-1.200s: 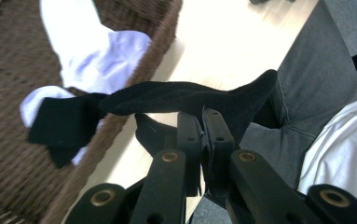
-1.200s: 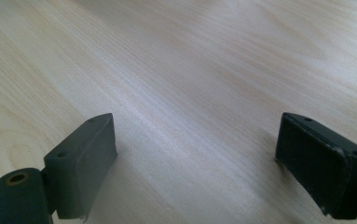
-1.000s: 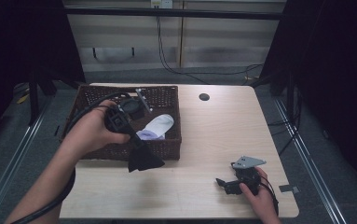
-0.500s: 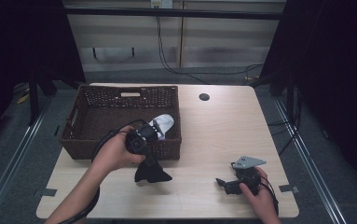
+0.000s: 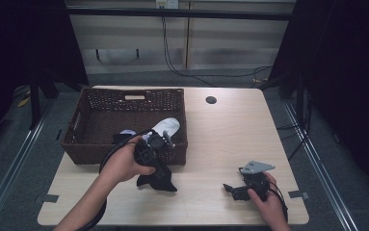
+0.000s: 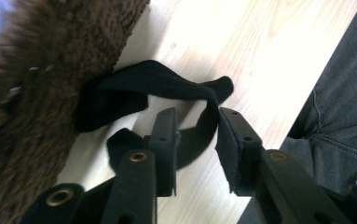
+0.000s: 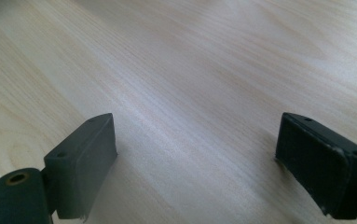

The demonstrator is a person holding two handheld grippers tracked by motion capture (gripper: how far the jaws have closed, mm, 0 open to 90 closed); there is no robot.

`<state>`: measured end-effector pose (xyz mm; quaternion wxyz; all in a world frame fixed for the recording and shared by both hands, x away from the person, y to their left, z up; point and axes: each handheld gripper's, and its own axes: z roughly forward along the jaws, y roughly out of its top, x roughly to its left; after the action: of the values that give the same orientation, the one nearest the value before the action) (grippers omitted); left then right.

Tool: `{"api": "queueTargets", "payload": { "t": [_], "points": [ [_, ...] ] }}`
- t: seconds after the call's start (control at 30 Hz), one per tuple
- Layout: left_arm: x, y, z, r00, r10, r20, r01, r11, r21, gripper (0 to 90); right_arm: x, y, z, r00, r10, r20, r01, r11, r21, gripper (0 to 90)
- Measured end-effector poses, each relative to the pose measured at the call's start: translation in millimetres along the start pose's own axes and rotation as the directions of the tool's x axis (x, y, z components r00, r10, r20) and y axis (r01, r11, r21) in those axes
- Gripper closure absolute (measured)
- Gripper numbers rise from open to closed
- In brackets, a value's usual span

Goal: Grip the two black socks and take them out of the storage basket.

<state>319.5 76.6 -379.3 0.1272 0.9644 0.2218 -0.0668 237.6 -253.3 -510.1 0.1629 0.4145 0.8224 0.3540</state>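
1. My left gripper (image 6: 197,135) sits low over the table (image 5: 220,130), just in front of the wicker basket's (image 5: 90,144) front wall, near the front-left part of the tabletop.
2. Its jaws have just been opening and now stand narrowly apart; a fold of the black sock (image 6: 167,88) lies between them, and the pads do not press on it.
3. The black sock lies crumpled on the table, touching the foot of the basket's front wall.
4. A white sock (image 5: 165,127) rests inside the basket, against its front-right corner.
5. My right gripper (image 7: 197,154) rests on the table near the front-right corner, jaws spread wide over bare wood.
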Motion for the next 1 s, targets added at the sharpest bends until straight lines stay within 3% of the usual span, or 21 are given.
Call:
{"api": "queueTargets", "payload": {
  "t": [0.17,0.2,0.3,0.5,0.53,0.7,0.73,0.8,0.87,0.93,1.0],
  "points": [
    [2.5,-0.3,-24.9,0.9998,-0.007,-0.02,0.006,0.999,-0.044,61.9,0.0,0.0,0.0,1.0,0.0,0.0,0.0,1.0,0.0,11.5],
    [5.9,0.4,-36.0,0.9994,-0.003,-0.035,0.001,0.9985,-0.055,61.3,0.0,0.0,0.0,1.0,0.0,0.0,0.0,1.0,0.0,11.5],
    [10.0,1.2,-46.3,0.9987,-0.008,-0.05,0.004,0.9973,-0.074,59.0,0.0,0.0,0.0,1.0,-0.001,0.0,0.001,1.0,0.0,11.5],
    [27.9,3.2,-69.0,0.9962,-0.048,-0.073,0.039,0.9931,-0.11,55.7,0.0,0.0,0.0,1.0,-0.001,0.0,0.001,1.0,-0.001,11.5],
    [35.6,3.2,-74.5,0.9944,-0.063,-0.085,0.053,0.9913,-0.12,54.5,0.0,0.0,0.1,1.0,-0.001,0.0,0.001,1.0,-0.001,11.5],
    [52.4,2.5,-80.4,0.9889,-0.103,-0.106,0.089,0.9869,-0.135,50.8,0.1,0.0,0.0,1.0,0.002,0.0,-0.002,1.0,0.0,11.5],
    [61.5,2.0,-80.9,0.9855,-0.123,-0.117,0.104,0.9827,-0.153,50.2,0.2,0.0,0.1,1.0,0.004,0.0,-0.004,1.0,-0.001,11.5],
    [66.1,1.7,-80.1,0.9836,-0.132,-0.123,0.113,0.9823,-0.149,50.0,0.2,0.1,0.1,1.0,0.004,0.0,-0.004,1.0,-0.002,11.5],
    [75.3,1.2,-76.2,0.9775,-0.155,-0.143,0.134,0.9801,-0.146,48.4,0.2,0.0,0.1,1.0,0.004,0.001,-0.004,1.0,-0.002,11.5],
    [86.1,0.3,-71.0,0.9729,-0.185,-0.139,0.165,0.9758,-0.144,47.8,0.3,0.0,0.0,1.0,0.005,0.0,-0.005,1.0,-0.001,11.5],
    [94.8,-1.2,-64.5,0.9656,-0.221,-0.137,0.197,0.966,-0.167,46.2,0.2,0.0,0.1,1.0,0.004,0.0,-0.004,1.0,-0.001,11.5]
  ]
}}
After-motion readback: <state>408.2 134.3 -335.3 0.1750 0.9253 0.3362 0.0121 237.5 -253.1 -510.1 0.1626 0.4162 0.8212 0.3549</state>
